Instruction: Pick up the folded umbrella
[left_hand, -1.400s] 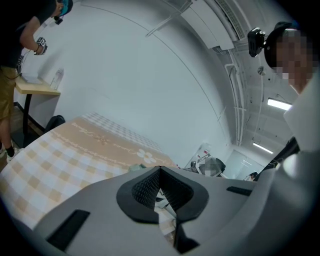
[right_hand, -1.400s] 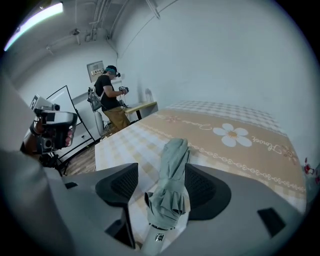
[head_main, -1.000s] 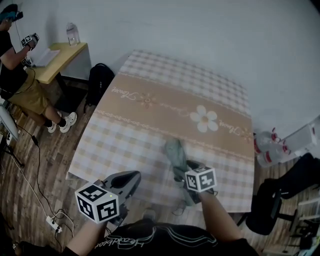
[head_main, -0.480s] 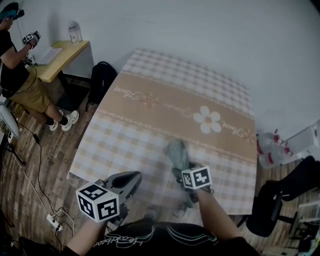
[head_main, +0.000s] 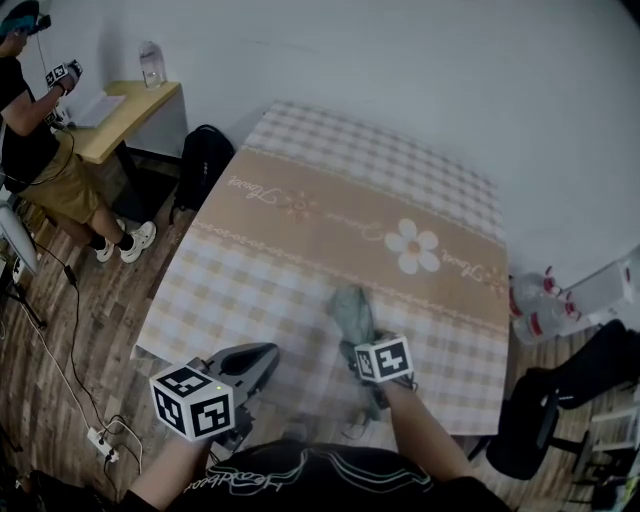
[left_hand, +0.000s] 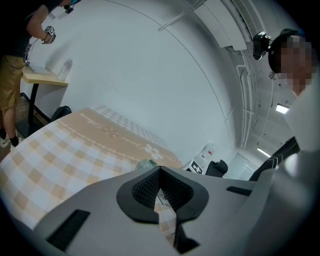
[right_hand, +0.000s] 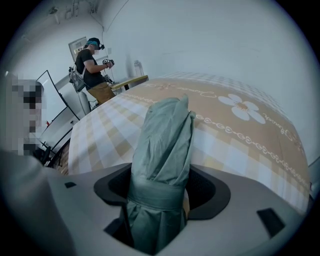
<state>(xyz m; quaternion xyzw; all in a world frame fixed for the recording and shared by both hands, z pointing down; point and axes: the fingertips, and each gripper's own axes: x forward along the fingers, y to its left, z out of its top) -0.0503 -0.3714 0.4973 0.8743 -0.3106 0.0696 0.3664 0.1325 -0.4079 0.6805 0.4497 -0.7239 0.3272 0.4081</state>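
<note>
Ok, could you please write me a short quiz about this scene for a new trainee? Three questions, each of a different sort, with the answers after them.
1. True or false: the folded umbrella lies on the floor.
2. What stands between the jaws of the right gripper? A) the folded umbrella B) a bottle C) nothing
3. Which gripper is shut and away from the folded umbrella?

Key
1. False: it lies on the checked tablecloth of the table.
2. A: the jaws have just been opening and stand wide, with the folded umbrella between them but not clamped.
3. The left gripper.
</note>
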